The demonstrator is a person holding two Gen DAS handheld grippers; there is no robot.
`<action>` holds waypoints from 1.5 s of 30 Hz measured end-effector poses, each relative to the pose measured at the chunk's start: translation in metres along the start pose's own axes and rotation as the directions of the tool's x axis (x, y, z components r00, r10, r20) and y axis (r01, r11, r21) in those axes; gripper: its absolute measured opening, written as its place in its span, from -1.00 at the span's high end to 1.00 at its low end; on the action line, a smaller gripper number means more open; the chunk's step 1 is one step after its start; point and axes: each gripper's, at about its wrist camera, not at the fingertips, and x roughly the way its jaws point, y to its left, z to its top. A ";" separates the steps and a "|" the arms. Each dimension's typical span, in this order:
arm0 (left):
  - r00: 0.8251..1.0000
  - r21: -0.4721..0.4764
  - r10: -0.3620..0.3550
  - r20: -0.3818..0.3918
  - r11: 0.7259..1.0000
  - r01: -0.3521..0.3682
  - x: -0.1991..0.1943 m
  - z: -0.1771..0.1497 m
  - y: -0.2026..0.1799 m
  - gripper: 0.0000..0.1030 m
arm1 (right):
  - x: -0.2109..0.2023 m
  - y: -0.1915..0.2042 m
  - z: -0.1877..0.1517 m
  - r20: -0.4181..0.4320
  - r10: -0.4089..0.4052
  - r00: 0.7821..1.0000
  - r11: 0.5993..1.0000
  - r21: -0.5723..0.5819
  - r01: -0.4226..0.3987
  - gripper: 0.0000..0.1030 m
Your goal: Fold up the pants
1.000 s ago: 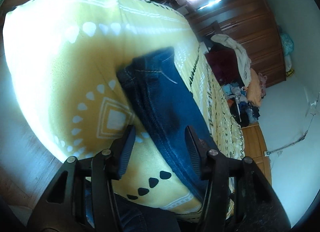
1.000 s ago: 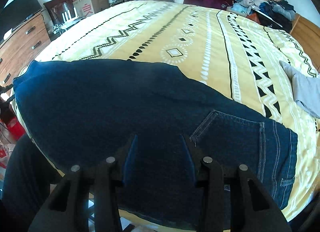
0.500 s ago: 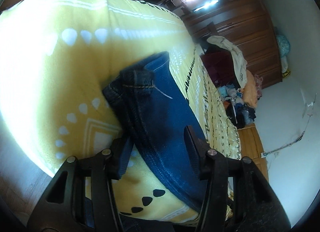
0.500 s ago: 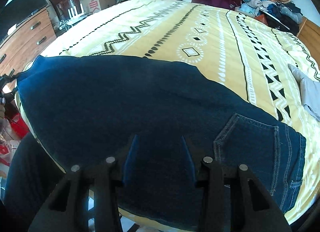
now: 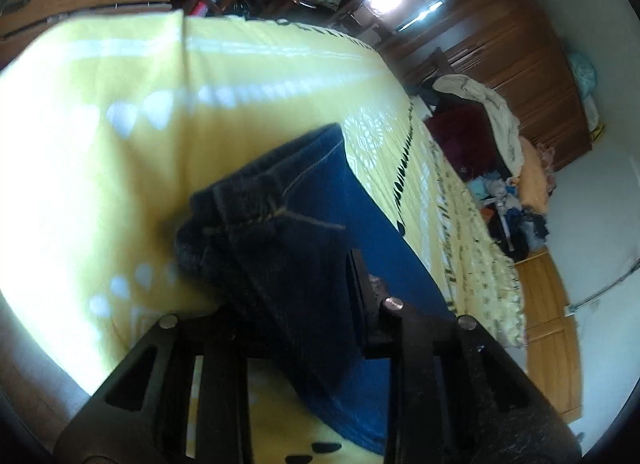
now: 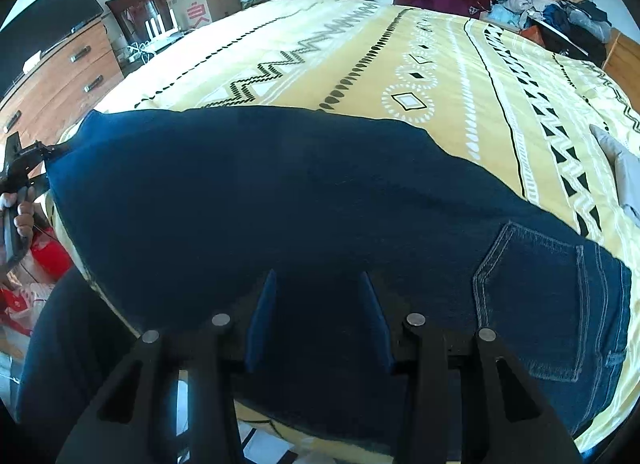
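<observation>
So the jeans (image 6: 304,204) are spread flat across the near edge of the bed (image 6: 360,52), on that yellow patterned bedspread, back pocket (image 6: 536,300) off to the right in the right wrist view. The left gripper (image 5: 296,296) has just been closing its fingers, and they're now clamped on the bunched hem end of the jeans (image 5: 256,232), denim squeezed right between them. You can spot that gripper at the far left edge in the right wrist view too, with a hand (image 6: 18,212) around its handle. The right gripper (image 6: 318,312) sits over the middle of the jeans with its fingers partly open, not pinching any fabric as far as I can see. A grey garment (image 6: 624,168) lies further right on the bed.
</observation>
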 end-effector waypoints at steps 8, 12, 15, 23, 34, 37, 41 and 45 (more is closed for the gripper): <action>0.993 0.416 -0.108 -0.045 0.902 0.117 0.000 -0.008 -0.153 0.85 | -0.027 -0.042 -0.014 0.072 -0.026 0.997 0.987 0.159 0.014 0.08; 0.958 0.587 -0.240 -0.159 0.757 0.287 0.011 -0.057 -0.265 0.84 | -0.034 -0.077 -0.032 0.070 -0.053 0.996 0.971 0.236 0.035 0.07; 0.909 0.656 -0.276 -0.312 0.630 0.416 0.033 -0.127 -0.323 0.80 | -0.043 -0.100 -0.046 0.080 -0.070 0.994 0.962 0.268 0.046 0.07; 0.851 0.778 0.047 -0.523 0.434 0.454 0.123 -0.325 -0.296 0.53 | -0.059 -0.153 -0.079 0.096 -0.100 0.990 0.933 0.355 0.060 0.07; 0.766 0.652 0.001 -0.642 0.526 0.546 0.088 -0.320 -0.290 -0.18 | -0.043 -0.117 -0.030 0.198 0.117 0.973 0.954 0.249 -0.166 0.04; 0.758 0.587 -0.039 -0.651 0.607 0.535 0.082 -0.304 -0.281 -0.18 | -0.032 -0.090 -0.003 0.229 0.217 0.949 0.949 0.178 -0.260 0.05; 0.818 0.539 -0.064 -0.571 0.723 0.433 0.073 -0.252 -0.250 -0.18 | 0.002 -0.048 0.002 0.143 0.325 0.935 0.939 0.069 -0.337 0.06; 0.897 0.462 -0.092 -0.432 0.831 0.308 0.055 -0.182 -0.211 -0.18 | 0.026 -0.048 -0.032 0.044 0.266 0.963 0.962 0.056 -0.268 0.08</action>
